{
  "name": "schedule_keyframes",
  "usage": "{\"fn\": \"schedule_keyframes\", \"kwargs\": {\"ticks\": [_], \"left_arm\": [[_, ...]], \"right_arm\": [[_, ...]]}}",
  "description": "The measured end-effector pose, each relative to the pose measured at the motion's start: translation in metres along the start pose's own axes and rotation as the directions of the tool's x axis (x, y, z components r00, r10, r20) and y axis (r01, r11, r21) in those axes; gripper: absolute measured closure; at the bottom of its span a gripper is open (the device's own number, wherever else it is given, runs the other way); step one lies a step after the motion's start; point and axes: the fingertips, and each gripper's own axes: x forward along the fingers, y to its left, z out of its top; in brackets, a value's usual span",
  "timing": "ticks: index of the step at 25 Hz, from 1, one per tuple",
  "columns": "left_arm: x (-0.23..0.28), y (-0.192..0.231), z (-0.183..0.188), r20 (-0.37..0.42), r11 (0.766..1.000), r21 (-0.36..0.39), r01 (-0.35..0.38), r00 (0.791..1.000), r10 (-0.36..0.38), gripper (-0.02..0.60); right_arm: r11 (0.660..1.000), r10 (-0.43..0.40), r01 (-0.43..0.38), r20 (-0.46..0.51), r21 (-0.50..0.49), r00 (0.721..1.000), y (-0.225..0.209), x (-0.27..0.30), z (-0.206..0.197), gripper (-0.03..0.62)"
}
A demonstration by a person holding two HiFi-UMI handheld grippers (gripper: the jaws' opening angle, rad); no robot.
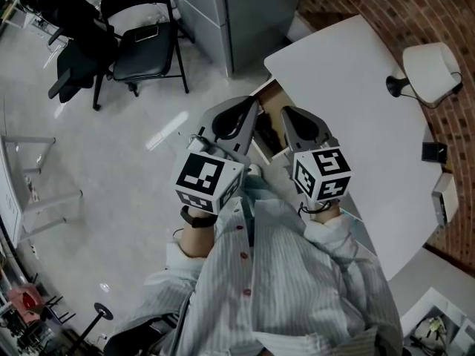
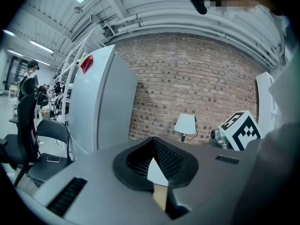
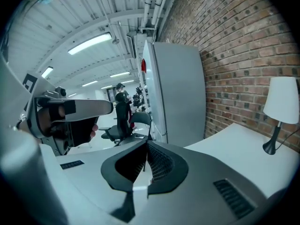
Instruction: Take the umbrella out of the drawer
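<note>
In the head view both grippers are held side by side above an open wooden drawer (image 1: 266, 117) under the white table's near edge. A dark shape (image 1: 272, 136) lies inside the drawer, partly hidden by the grippers; I cannot tell whether it is the umbrella. My left gripper (image 1: 252, 104) points at the drawer's left side with its jaws together and nothing in them. My right gripper (image 1: 284, 112) hangs over the drawer's right side, also shut and empty. The left gripper (image 2: 153, 142) and the right gripper (image 3: 146, 144) show closed black pads in their own views, looking over the table, not into the drawer.
The white table (image 1: 356, 110) carries a lamp (image 1: 430, 69), a small black box (image 1: 434, 152) and a pale box (image 1: 445, 199). A tall grey cabinet (image 1: 237, 13) stands behind the drawer. A folding chair (image 1: 145, 43) and an office chair (image 1: 70, 58) stand at the far left.
</note>
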Motion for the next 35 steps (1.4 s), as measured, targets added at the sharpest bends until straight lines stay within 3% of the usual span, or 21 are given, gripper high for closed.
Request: {"fn": "schedule_keyframes", "kwargs": {"ticks": [13,21,35], "left_arm": [[0.011,0.042,-0.025,-0.072,0.999,-0.025,0.03,0.997,-0.031,0.572],[0.014,0.055,-0.057,-0.115,0.998,-0.063,0.001,0.993,-0.008,0.572],[0.034,0.076,-0.173,-0.231,0.983,-0.167,-0.081,0.972,0.041,0.572]], "right_arm": [[0.999,-0.023,0.025,-0.061,0.026,0.998,0.002,0.05,-0.005,0.559],[0.999,-0.019,0.023,-0.124,0.027,0.992,-0.002,0.07,-0.032,0.559],[0.999,-0.022,0.029,-0.245,0.026,0.969,-0.018,0.126,-0.12,0.559]]}}
